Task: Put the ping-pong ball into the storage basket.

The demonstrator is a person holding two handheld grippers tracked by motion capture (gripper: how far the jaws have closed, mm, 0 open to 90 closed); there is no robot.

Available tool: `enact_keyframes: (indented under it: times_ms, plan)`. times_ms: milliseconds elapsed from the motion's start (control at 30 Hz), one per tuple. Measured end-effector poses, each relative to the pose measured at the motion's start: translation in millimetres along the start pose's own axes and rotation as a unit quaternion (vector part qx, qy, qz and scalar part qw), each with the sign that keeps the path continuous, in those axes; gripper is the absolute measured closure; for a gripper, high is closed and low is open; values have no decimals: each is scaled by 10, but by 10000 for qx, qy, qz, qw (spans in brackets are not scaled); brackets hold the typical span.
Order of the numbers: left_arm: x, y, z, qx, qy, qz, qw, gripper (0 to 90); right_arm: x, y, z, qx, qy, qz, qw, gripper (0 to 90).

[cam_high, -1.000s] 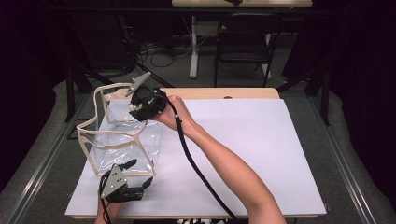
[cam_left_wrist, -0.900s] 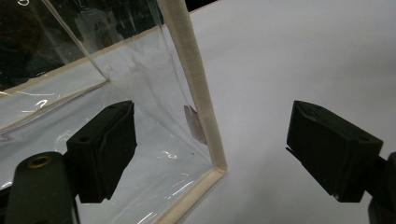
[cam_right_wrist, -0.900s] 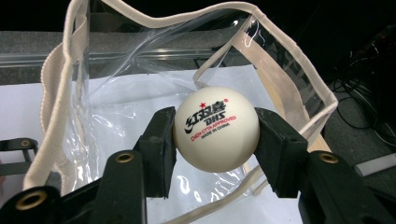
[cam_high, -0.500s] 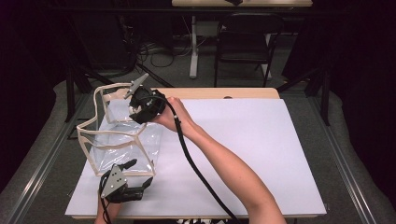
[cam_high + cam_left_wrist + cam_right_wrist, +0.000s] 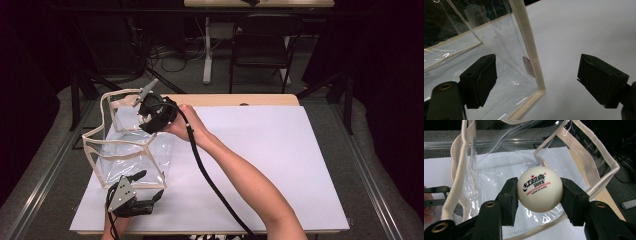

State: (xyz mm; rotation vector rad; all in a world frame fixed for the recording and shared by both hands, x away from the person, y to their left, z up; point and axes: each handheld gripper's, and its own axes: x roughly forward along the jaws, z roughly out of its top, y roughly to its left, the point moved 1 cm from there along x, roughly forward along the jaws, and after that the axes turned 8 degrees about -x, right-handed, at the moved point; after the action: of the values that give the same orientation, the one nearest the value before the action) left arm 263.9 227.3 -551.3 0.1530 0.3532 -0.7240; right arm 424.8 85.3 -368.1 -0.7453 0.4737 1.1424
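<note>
A clear plastic bag (image 5: 127,152) with beige trim stands open on the left of the white mat (image 5: 260,165). My right gripper (image 5: 146,117) hovers over the bag's far top rim. It is shut on a white ping-pong ball (image 5: 539,188) printed with red and black lettering, and the bag's mouth (image 5: 524,162) lies just beyond the ball. My left gripper (image 5: 148,185) is low at the bag's near corner and stands open. Its two jaws straddle the beige corner seam (image 5: 529,50) without touching it.
The mat's middle and right side are bare. A strip of wooden table edge (image 5: 240,100) shows behind the mat. Beyond it are a black folding chair (image 5: 262,47) and cables on the floor. The right gripper's cable (image 5: 210,180) trails along the forearm.
The right gripper has dipped slightly toward the bag's opening with the ball still held. The left gripper and the bag have stayed put.
</note>
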Motion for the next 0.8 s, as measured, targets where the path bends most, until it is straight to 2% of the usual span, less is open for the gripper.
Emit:
enact_keyframes:
  times_ms: [233, 333, 533, 700, 800]
  plan:
    - [-2, 1, 2, 16, -3, 5, 10000, 161, 6, 8, 8, -27, 20, 22, 10000, 499]
    - [-3, -3, 2, 11, -14, -2, 10000, 161, 8, 3, 19, 14, 40, 14, 10000, 425]
    - [4, -5, 6, -8, -3, 1, 10000, 161, -49, -22, 5, 190, -97, 26, 9998, 283]
    - [17, -12, 9, -28, 8, 5, 10000, 161, -135, -68, -88, 357, -238, 153, 9990, 174]
    - [16, -15, 7, -26, 3, -15, 10000, 161, -197, -89, -167, 434, -298, 176, 9985, 149]
